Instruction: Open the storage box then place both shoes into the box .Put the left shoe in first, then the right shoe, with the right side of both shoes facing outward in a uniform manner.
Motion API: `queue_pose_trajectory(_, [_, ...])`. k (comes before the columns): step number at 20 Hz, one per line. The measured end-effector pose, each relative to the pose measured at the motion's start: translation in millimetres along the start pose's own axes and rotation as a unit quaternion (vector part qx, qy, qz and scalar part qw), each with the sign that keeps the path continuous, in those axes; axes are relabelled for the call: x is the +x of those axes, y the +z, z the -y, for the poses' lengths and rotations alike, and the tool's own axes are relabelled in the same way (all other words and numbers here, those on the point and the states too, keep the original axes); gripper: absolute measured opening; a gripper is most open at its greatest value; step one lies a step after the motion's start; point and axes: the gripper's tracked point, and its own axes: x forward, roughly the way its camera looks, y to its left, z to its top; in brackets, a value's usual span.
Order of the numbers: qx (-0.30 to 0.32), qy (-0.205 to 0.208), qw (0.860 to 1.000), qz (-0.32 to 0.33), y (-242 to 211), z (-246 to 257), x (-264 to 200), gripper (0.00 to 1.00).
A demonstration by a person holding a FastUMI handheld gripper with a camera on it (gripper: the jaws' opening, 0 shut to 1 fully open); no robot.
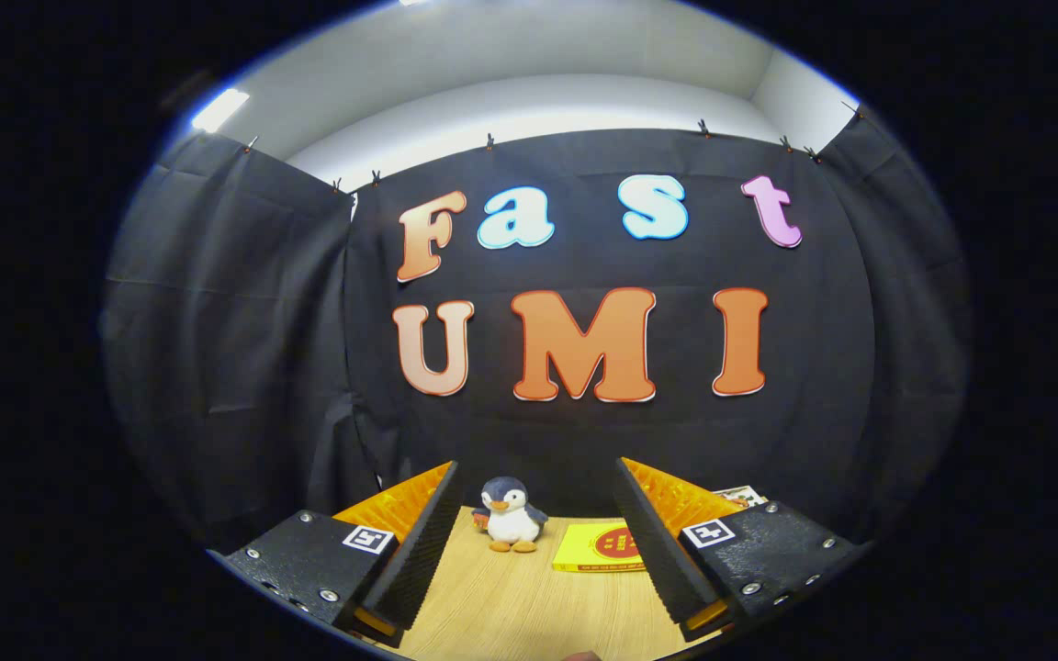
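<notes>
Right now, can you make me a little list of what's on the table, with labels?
gripper: jaws open, nothing between them
toy: plush penguin standing upright on the table, beyond the jaws
book: flat yellow box or booklet lying beside the penguin
table: light wood
backdrop: black cloth wall behind the table
shoes and storage box: can't say from here

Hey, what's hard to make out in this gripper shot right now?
- Yellow flat box: its right part is hidden behind one finger of the open hand-held gripper.
- Card past that finger: mostly covered, too small to identify.
- Item behind the penguin plush: just a sliver shows.
</notes>
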Motion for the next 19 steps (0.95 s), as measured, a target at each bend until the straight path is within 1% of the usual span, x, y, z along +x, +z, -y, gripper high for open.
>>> queue_pose_trajectory(2, [-0.010, -0.004, 1.000, 0.022, 10, 8, -6, 0.98])
queue_pose_trajectory(5, [-0.009, 0.002, 0.999, 0.049, 21, 10, -18, 0.98])
queue_pose_trajectory(8, [-0.011, -0.002, 0.998, 0.069, 28, 16, -21, 0.98])
queue_pose_trajectory(11, [-0.013, -0.007, 0.998, 0.062, 25, 21, -21, 0.98])
queue_pose_trajectory(19, [-0.009, -0.002, 0.999, 0.050, 18, 17, -18, 0.98])
